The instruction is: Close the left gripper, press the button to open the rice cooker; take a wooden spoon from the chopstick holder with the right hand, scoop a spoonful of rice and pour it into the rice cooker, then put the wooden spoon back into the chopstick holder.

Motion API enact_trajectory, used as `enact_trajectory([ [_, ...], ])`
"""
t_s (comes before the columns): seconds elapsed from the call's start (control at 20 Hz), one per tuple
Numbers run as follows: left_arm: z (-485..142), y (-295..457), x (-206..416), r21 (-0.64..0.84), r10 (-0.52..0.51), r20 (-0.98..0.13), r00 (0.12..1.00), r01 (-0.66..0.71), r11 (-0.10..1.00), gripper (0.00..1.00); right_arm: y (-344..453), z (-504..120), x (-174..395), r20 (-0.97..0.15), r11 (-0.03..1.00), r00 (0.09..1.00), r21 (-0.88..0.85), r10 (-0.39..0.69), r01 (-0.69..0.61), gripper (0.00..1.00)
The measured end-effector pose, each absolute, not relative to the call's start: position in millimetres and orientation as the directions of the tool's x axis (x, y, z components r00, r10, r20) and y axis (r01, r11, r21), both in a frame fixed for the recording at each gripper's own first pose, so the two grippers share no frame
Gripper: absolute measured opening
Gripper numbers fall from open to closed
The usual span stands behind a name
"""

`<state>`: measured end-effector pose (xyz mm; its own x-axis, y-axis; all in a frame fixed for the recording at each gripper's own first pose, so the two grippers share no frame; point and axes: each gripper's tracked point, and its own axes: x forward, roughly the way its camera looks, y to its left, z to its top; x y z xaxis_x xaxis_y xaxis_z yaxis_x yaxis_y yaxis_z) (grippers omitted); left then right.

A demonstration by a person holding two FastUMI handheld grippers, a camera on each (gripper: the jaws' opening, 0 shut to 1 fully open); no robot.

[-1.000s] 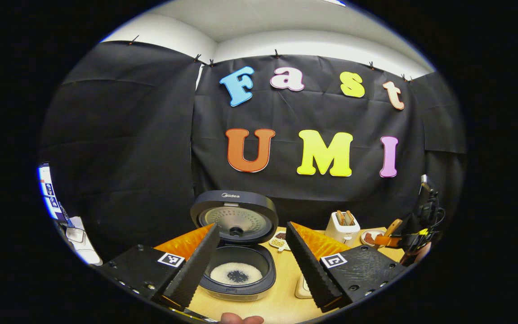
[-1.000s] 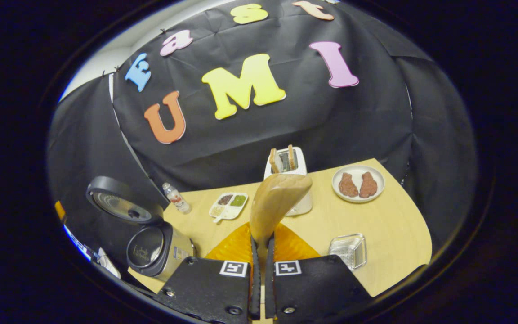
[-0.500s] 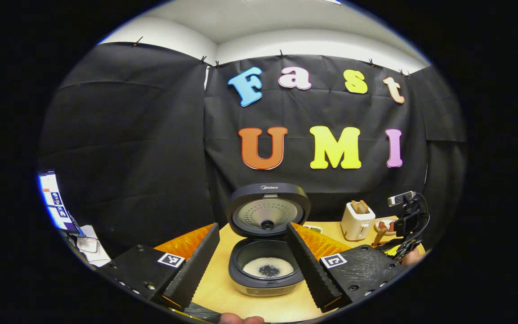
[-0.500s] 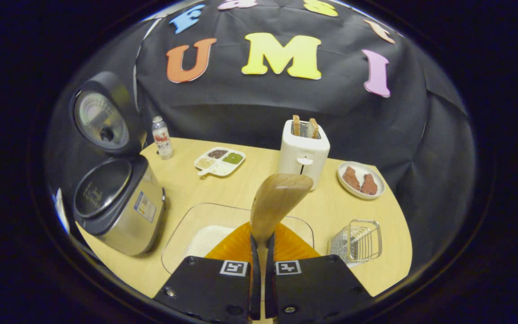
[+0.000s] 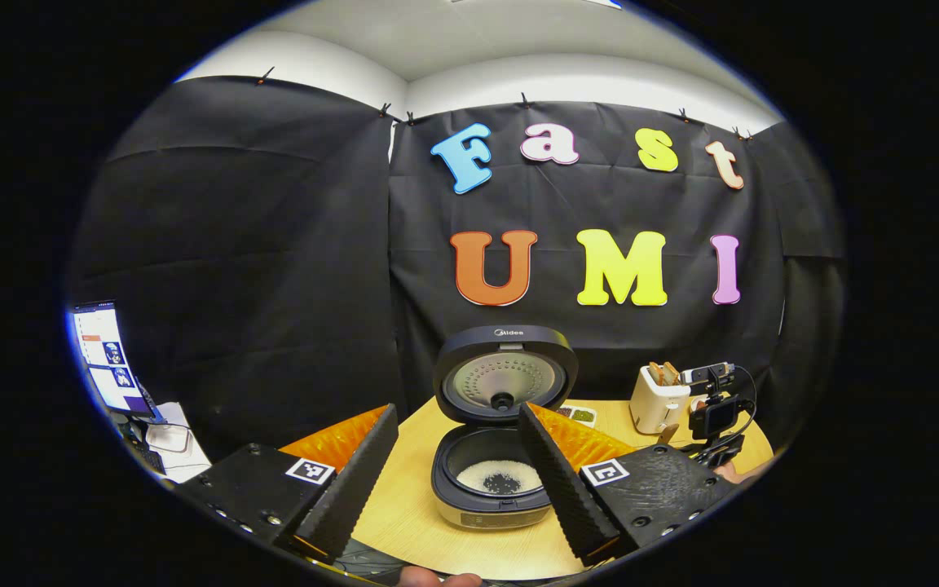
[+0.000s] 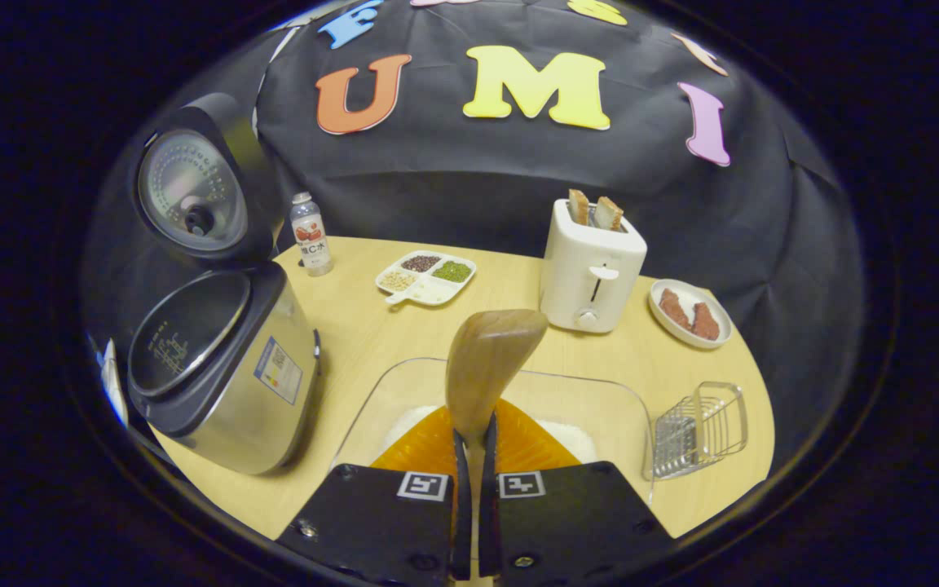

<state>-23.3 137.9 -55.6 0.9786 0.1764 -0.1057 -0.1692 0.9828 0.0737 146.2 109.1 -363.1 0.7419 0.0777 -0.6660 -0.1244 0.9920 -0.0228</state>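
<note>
The spoon (image 6: pixel 490 367) is clamped between the closed fingers of the right gripper (image 6: pixel 472 456), above the clear rice tray (image 6: pixel 510 391) at the desk's (image 6: pixel 372 326) near edge. The left gripper (image 5: pixel 457 473) is held wide apart and empty before the open cooker (image 5: pixel 494 481), which stands at the desk's left edge.

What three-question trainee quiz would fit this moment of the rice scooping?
1. True or false: the dark rice cooker has its round lid raised.
2. What does the right hand-held gripper clamp? A) light wooden spoon B) small plastic bottle C) white toaster
3. Fill in: the spoon's bowl hangs over the clear ___ tray of white rice.

Key: 1 true; 2 A; 3 plastic. The left hand-held gripper is open.
</note>
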Motion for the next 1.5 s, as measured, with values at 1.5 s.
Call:
enact_trajectory([
  [1.5, -70.5, 51.3, 12.2, 0.019, 0.145, -0.165, 0.976, -0.144, 0.989, 0.95, 23.9, -285.3, 154.7, -0.526, 0.714, 0.701, 0.7, 0.481, 0.035, 0.09],
])
